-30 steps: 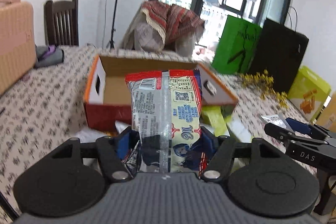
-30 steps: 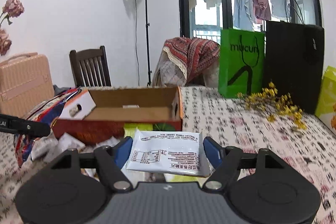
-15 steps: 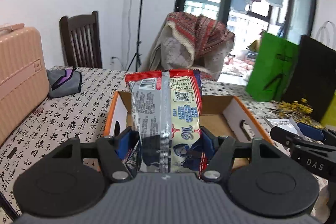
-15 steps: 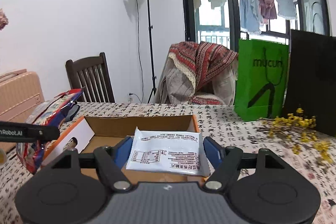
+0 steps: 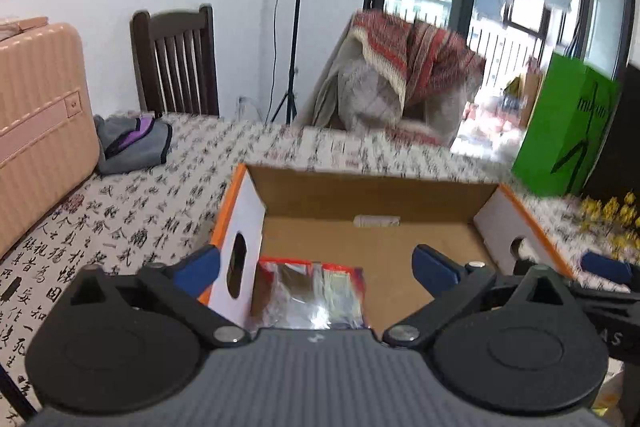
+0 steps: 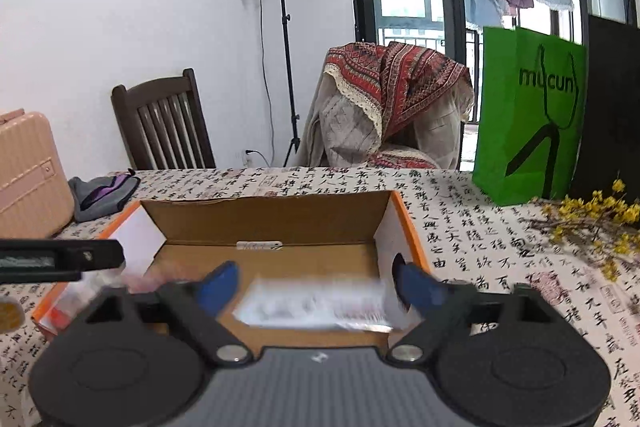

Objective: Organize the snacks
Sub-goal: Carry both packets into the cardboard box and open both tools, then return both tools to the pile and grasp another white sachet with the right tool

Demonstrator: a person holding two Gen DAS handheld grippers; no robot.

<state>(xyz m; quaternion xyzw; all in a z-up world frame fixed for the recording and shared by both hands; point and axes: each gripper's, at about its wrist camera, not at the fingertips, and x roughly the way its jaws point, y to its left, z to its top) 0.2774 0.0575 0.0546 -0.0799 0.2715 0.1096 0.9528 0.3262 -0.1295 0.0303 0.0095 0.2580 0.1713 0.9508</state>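
An open cardboard box (image 5: 372, 195) with an orange rim sits on the patterned tablecloth. My left gripper (image 5: 316, 265) hangs over its left part with the jaws opening wide. A red and silver snack packet (image 5: 312, 301) is dropping free between them, against the box's left wall. My right gripper (image 6: 318, 287) is over the same box (image 6: 268, 223), its jaws also opening. A blurred white snack packet (image 6: 316, 303) falls loose between its blue fingers (image 6: 220, 287). The left gripper's black finger (image 6: 60, 259) shows at the left edge of the right wrist view.
A pink suitcase (image 5: 36, 131) and a grey-purple pouch (image 5: 132, 143) lie left of the box. A green paper bag (image 6: 528, 119), a black bag and yellow flowers (image 6: 592, 223) stand to the right. Two chairs and a lamp stand are behind the table.
Both grippers moved forward over the box and spread their jaws. The red packet and the white packet left the pads and are dropping into the box.
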